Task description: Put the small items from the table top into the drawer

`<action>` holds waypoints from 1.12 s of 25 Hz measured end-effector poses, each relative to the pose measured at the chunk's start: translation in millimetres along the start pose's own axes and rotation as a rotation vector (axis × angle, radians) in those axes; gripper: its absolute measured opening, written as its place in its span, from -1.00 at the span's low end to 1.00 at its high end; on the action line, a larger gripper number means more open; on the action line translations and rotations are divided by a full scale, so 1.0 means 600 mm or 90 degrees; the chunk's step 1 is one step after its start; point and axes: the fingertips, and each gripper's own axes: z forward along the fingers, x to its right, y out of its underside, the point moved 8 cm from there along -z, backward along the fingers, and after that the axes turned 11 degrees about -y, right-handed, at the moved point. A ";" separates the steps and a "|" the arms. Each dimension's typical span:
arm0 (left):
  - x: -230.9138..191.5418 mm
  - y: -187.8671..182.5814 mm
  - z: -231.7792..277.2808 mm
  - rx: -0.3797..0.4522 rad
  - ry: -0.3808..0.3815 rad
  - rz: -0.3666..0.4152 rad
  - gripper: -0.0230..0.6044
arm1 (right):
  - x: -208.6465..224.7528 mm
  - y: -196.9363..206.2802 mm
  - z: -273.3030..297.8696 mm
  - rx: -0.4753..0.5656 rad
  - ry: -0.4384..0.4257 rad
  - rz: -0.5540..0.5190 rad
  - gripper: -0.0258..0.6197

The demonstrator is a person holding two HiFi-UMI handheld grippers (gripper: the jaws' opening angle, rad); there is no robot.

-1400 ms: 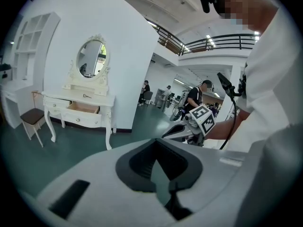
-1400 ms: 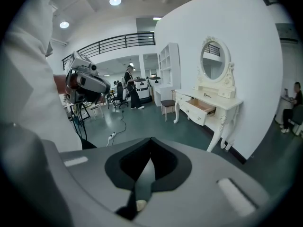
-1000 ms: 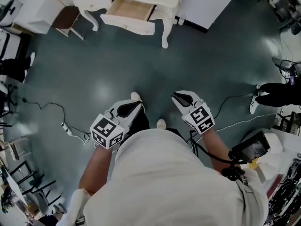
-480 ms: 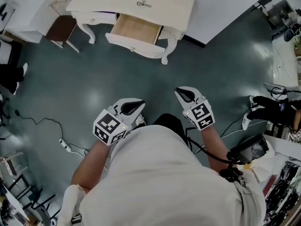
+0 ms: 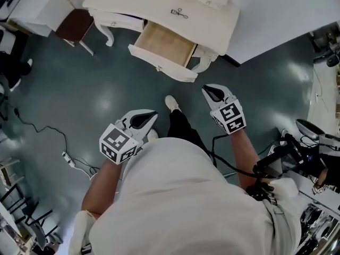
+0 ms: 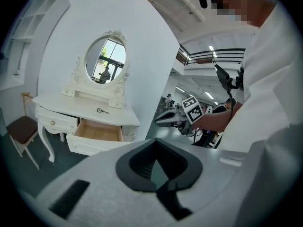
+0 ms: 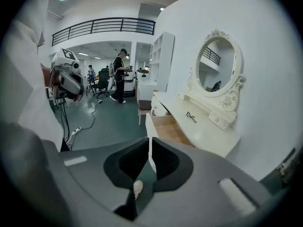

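A white dressing table (image 5: 212, 20) stands ahead with its wooden drawer (image 5: 166, 45) pulled open and empty. One small dark item (image 5: 179, 13) lies on the table top, also in the left gripper view (image 6: 102, 110) and the right gripper view (image 7: 191, 116). My left gripper (image 5: 154, 113) hangs over the floor, short of the drawer, jaws shut and empty (image 6: 155, 141). My right gripper (image 5: 204, 89) is just right of the drawer front. Its jaws are closing to a thin slit with nothing between them (image 7: 149, 143).
A brown-seated stool (image 5: 74, 24) stands left of the table. A power cable (image 5: 48, 137) trails over the dark floor at left. An oval mirror (image 6: 105, 59) rises from the table's back. My shoe (image 5: 171, 103) is stepping toward the drawer. Equipment crowds the right edge (image 5: 313, 142).
The table and drawer have come nearer and lower in the head view as I walk toward them. Both grippers moved forward with me; the right one is now close to the drawer.
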 end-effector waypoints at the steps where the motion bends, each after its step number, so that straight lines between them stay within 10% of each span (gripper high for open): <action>1: -0.015 -0.011 0.012 0.001 -0.012 -0.006 -0.92 | 0.034 -0.009 0.015 0.000 -0.003 -0.006 -0.85; 15: -0.152 -0.168 0.188 -0.007 -0.151 -0.041 -0.92 | 0.443 -0.100 0.237 -0.040 -0.097 -0.103 -0.83; 28: -0.209 -0.200 0.225 -0.016 -0.273 -0.117 -0.92 | 0.621 -0.135 0.469 -0.088 -0.165 -0.139 -0.68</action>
